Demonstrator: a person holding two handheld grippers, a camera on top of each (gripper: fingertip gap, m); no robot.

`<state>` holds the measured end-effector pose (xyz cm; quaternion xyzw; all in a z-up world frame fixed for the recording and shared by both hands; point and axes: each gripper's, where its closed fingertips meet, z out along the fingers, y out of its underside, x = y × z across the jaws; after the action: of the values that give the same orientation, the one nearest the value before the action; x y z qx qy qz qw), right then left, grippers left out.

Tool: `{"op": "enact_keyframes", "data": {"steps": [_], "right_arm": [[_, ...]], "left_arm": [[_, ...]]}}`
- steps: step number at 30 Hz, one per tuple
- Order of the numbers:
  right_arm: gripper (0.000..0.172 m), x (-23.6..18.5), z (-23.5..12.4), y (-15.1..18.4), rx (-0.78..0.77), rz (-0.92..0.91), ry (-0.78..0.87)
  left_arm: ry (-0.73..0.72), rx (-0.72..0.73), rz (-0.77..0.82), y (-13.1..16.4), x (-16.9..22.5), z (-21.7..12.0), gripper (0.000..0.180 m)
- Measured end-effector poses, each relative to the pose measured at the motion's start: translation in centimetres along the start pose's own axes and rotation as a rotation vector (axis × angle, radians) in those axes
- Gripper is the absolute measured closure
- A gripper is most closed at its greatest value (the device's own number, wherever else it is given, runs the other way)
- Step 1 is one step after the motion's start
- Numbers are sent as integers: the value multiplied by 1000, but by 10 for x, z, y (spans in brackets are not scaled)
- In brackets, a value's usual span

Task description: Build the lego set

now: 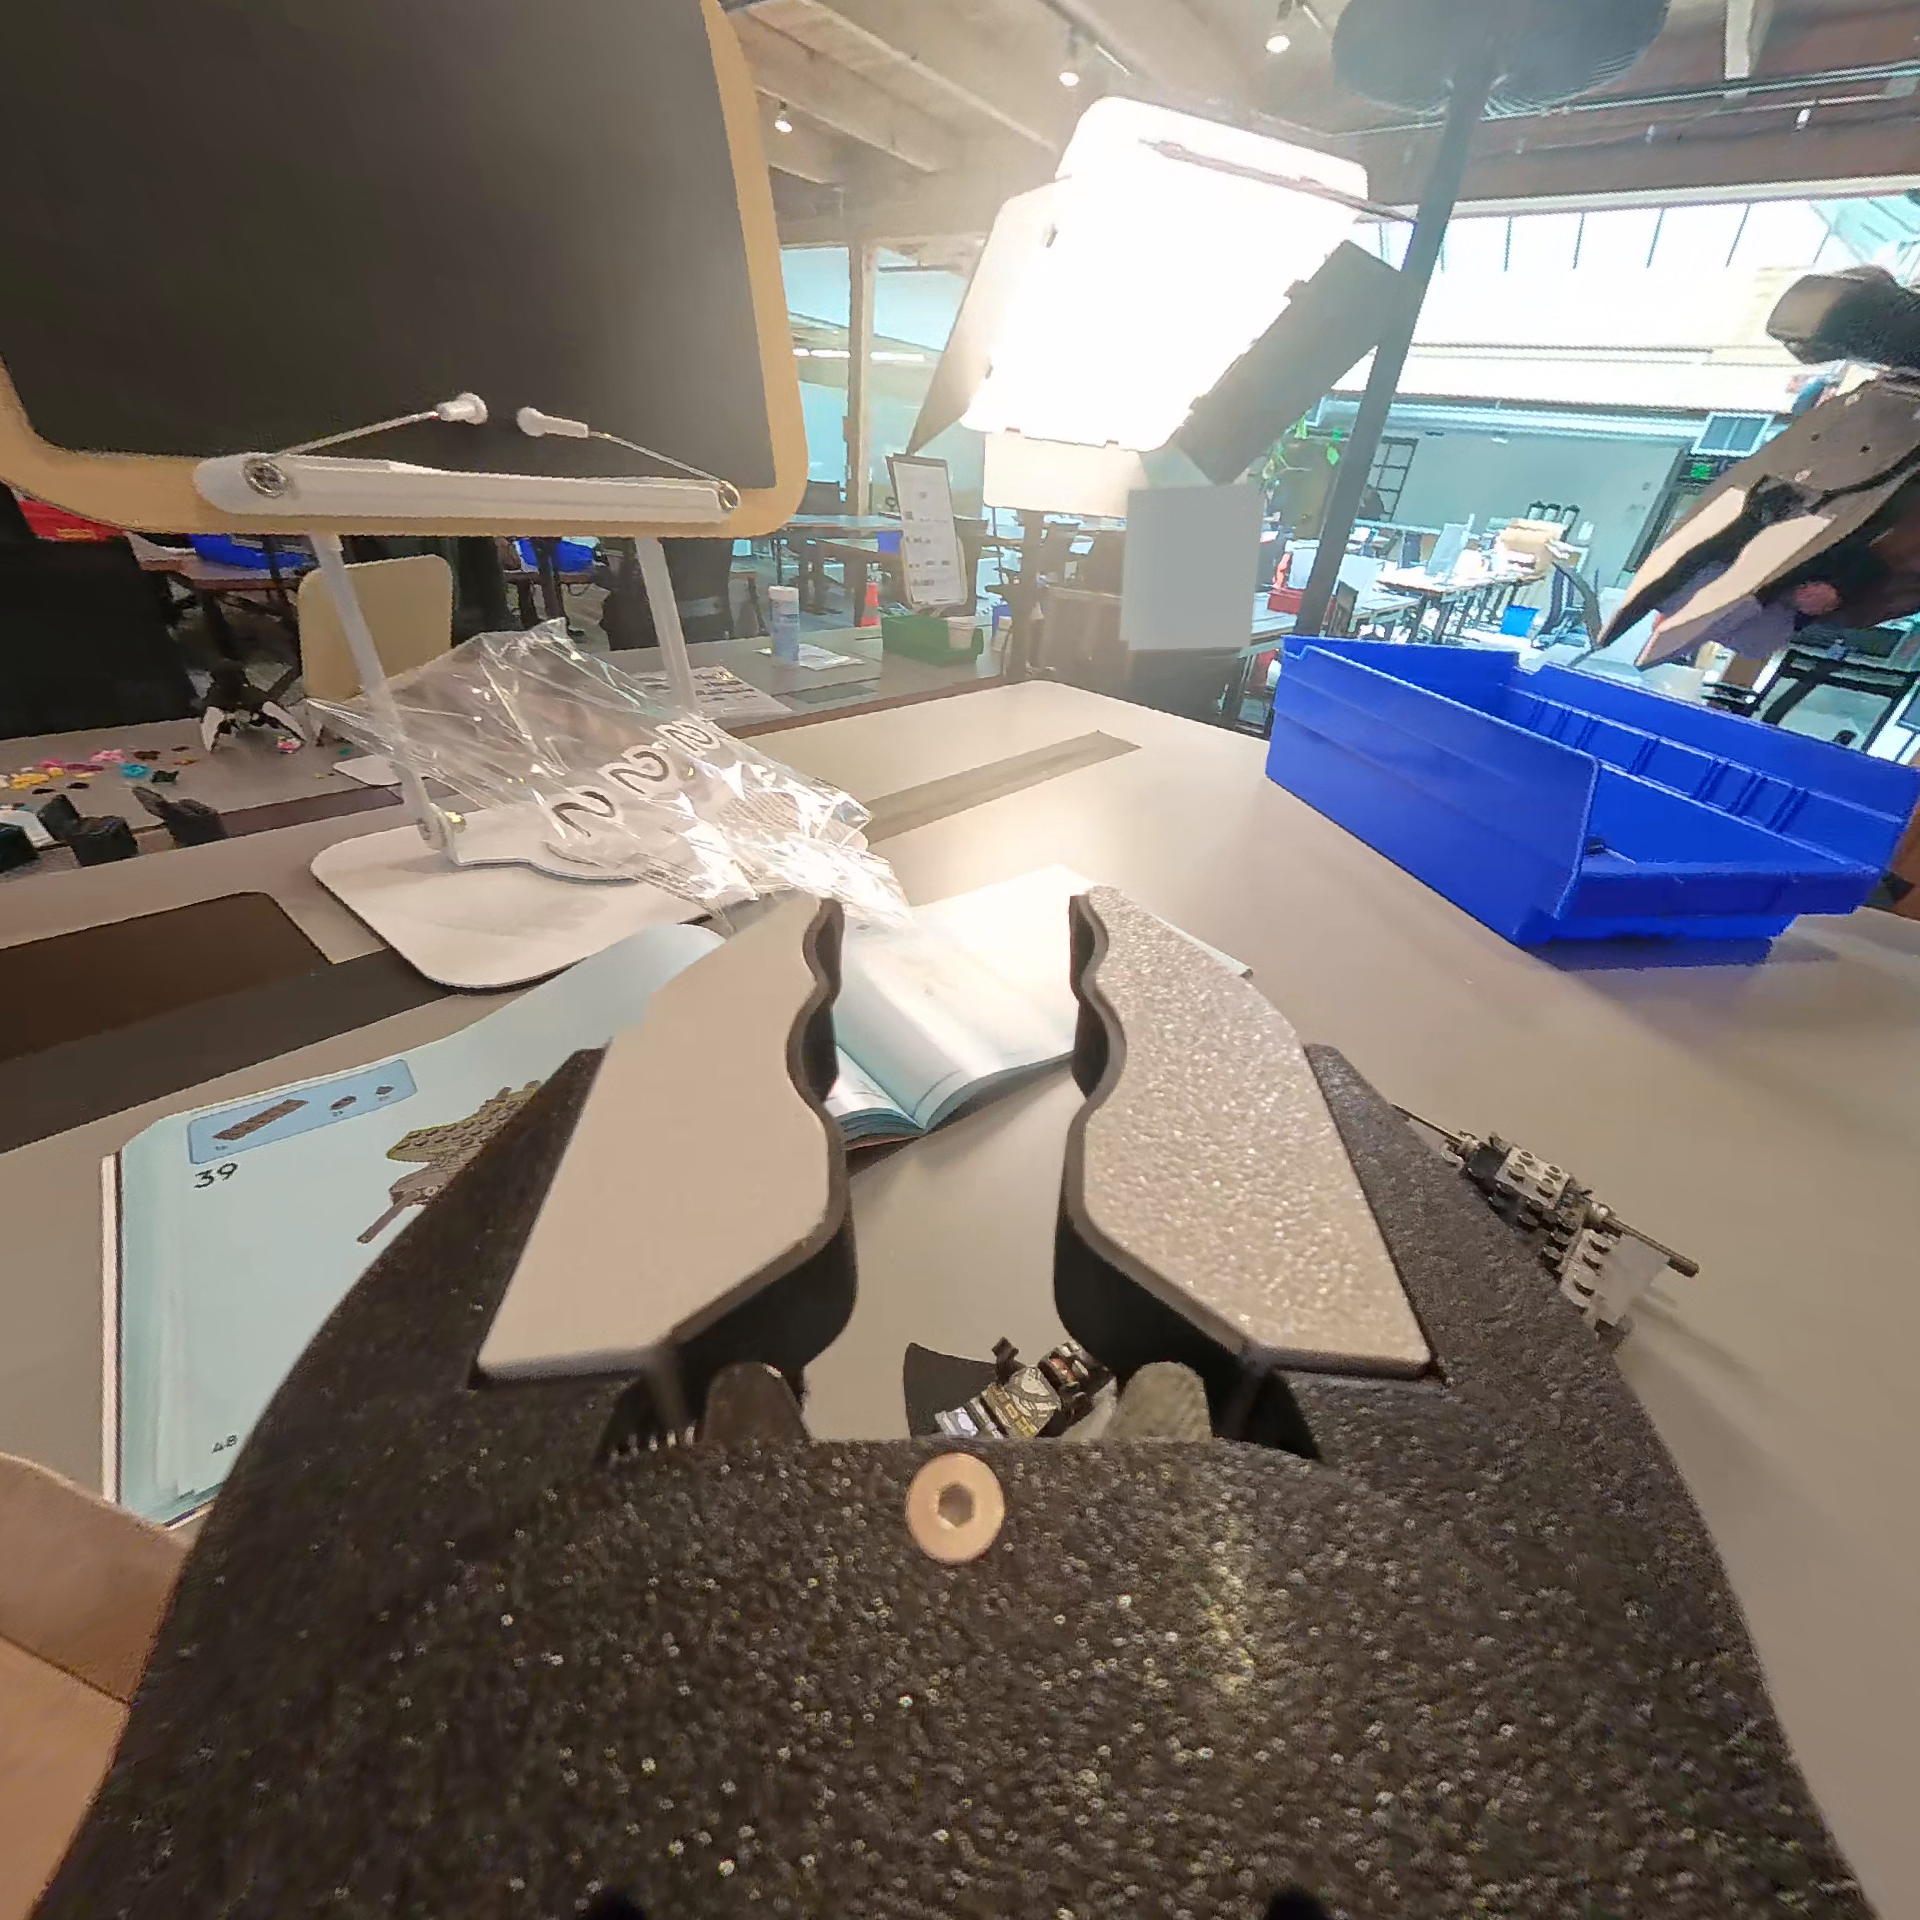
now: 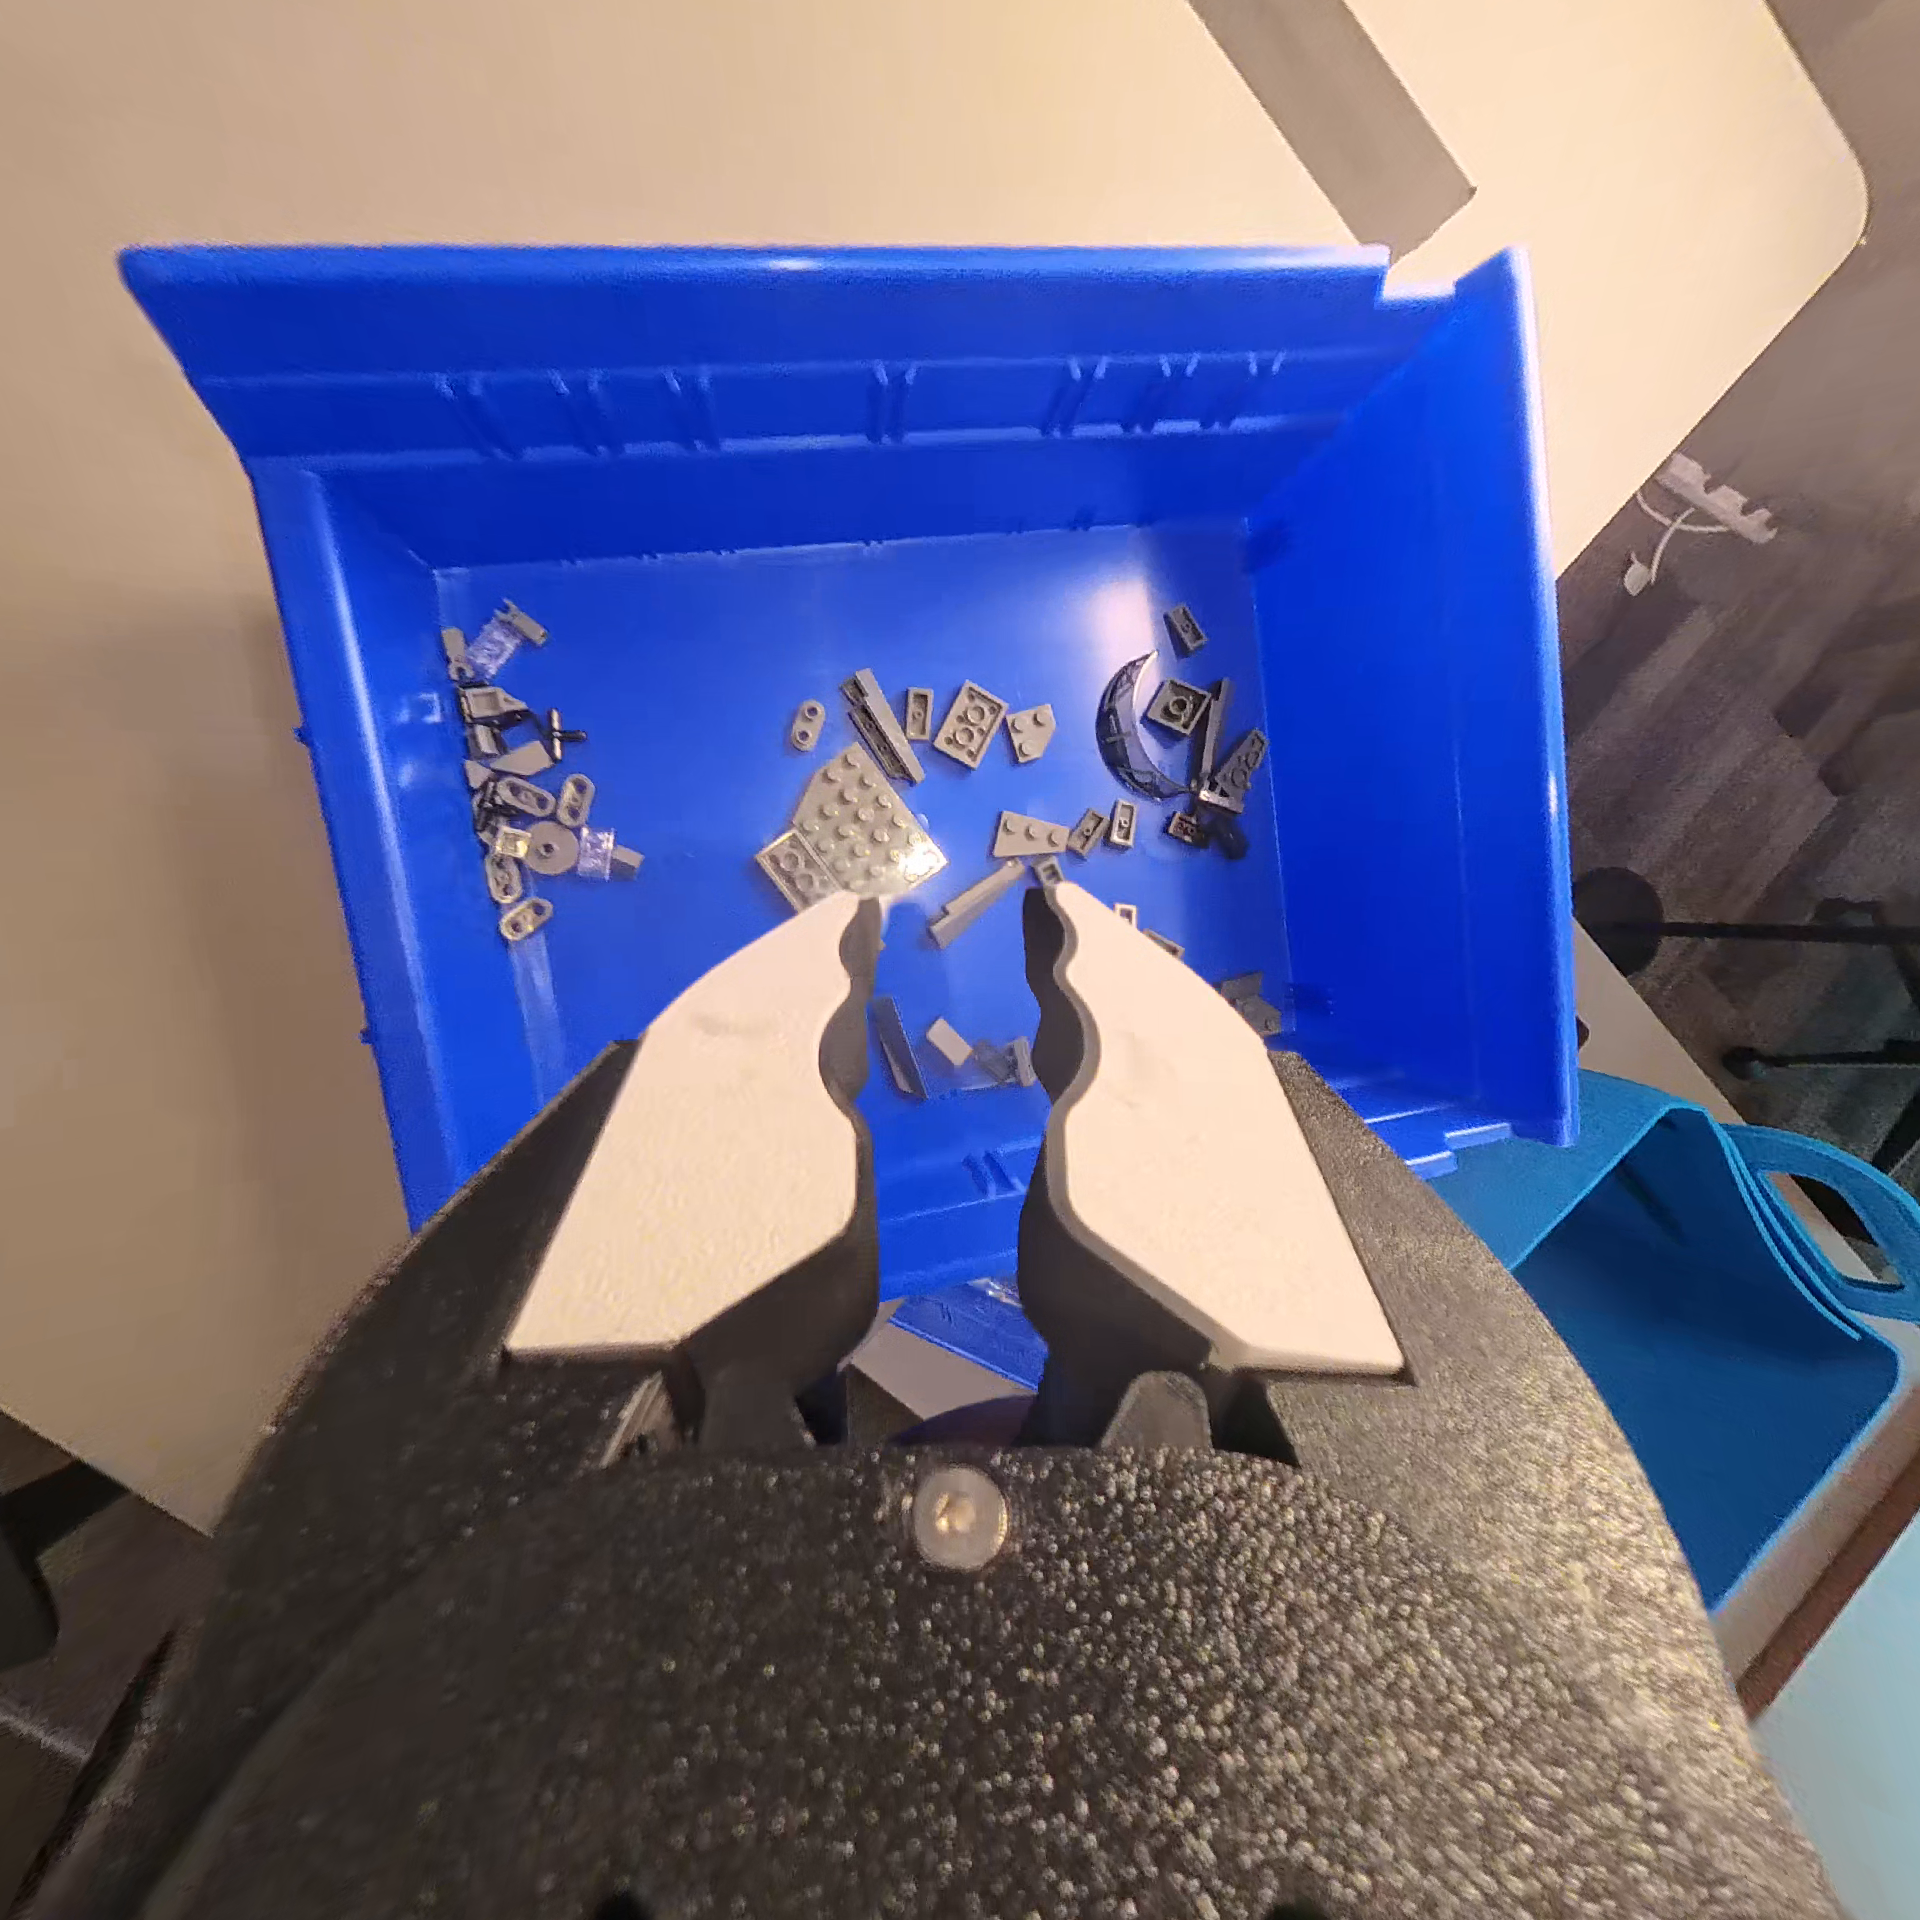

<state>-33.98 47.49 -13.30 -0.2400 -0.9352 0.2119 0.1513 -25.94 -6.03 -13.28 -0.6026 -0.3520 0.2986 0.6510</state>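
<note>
Black claw housing fills the near part of both views. From it the left claw [image 1: 951,925] reaches out low over the counter [image 1: 1351,883], its jaws apart with nothing between them; an open booklet [image 1: 966,1023] lies flat just beyond its tips, likely so its pages can be read while building. A crumpled clear bag [image 1: 623,769] rests against the white stand [image 1: 447,894] of a board near the counter's far left edge, and a small dark brick model [image 1: 1548,1216] sits on the counter beside the left claw, toward the right. The right claw [image 2: 951,904] hangs above the blue bin [image 2: 1403,779], pointing down into it, jaws apart and gripping nothing. That bin stands near the counter's right edge and holds loose grey bricks in three rough clusters, apparently sorted for easy picking: small links and pins [image 2: 530,790] on the left, a large studded plate [image 2: 857,831] with smaller plates in the middle, a dark curved piece [image 2: 1127,738] among others on the right. A long grey sloped brick [image 2: 977,899] lies closest under the right claw's tips.
</note>
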Motion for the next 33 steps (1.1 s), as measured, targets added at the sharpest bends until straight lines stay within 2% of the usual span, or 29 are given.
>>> {"op": "enact_keyframes", "data": {"steps": [7,16,33], "right_arm": [[144,12,-4,5,5,7,4],[144,15,-8,18,-6,20,4],[144,-1,14,21,-56,-29,-79]], "left_arm": [[-7,-53,-16,13,-2,5,131],[14,-67,-50,15,-3,7,131],[49,-100,-33,20,3,11,132]]}}
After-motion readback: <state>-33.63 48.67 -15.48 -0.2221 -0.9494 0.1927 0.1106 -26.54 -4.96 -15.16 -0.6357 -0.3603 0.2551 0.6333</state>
